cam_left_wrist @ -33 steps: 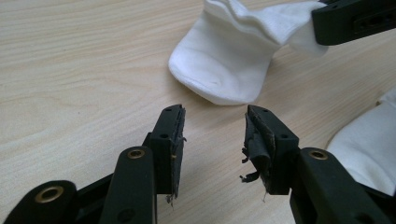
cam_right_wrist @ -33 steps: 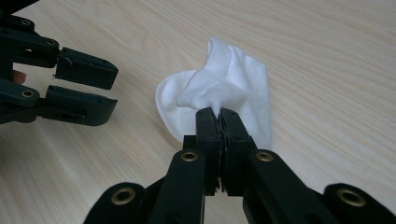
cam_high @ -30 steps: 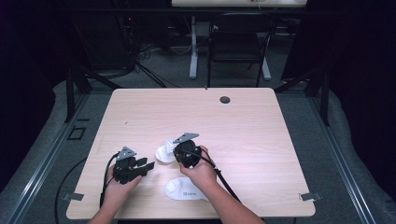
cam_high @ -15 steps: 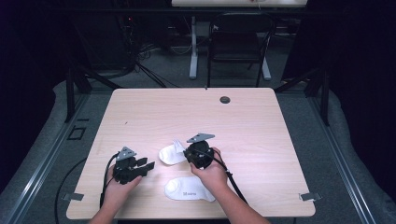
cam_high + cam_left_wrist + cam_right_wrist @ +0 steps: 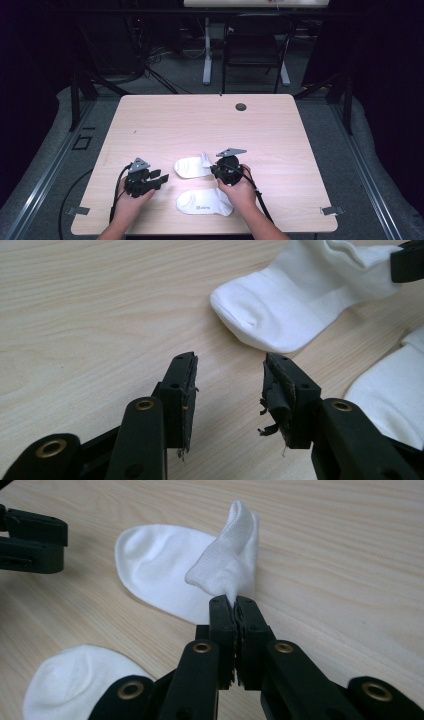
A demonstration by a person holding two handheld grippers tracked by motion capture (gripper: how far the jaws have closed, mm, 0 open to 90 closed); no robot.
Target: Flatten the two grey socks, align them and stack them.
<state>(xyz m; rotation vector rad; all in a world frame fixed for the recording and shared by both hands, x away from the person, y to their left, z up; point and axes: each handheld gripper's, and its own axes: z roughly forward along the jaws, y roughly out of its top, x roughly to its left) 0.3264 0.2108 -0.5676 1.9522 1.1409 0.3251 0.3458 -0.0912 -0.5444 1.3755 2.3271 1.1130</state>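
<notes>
Two white socks lie on the wooden table (image 5: 200, 125). My right gripper (image 5: 216, 170) (image 5: 234, 600) is shut on the cuff end of the farther sock (image 5: 191, 167) (image 5: 160, 570). The pinched cuff (image 5: 232, 545) stands up off the table while the toe lies flat. The nearer sock (image 5: 204, 202) (image 5: 70, 680) lies flat beside the right hand. To the left, my left gripper (image 5: 162, 177) (image 5: 230, 365) rests open with nothing between its fingers, pointing at the toe of the farther sock (image 5: 290, 300). The nearer sock (image 5: 395, 390) is at its right.
A round cable hole (image 5: 241, 106) sits near the table's far edge. A dark chair (image 5: 252, 45) and a desk leg (image 5: 206, 50) stand behind the table. Bare wood spreads across the far half and right side.
My right gripper has moved to the right, dragging the farther sock by its cuff. The left gripper and the nearer sock have stayed put.
</notes>
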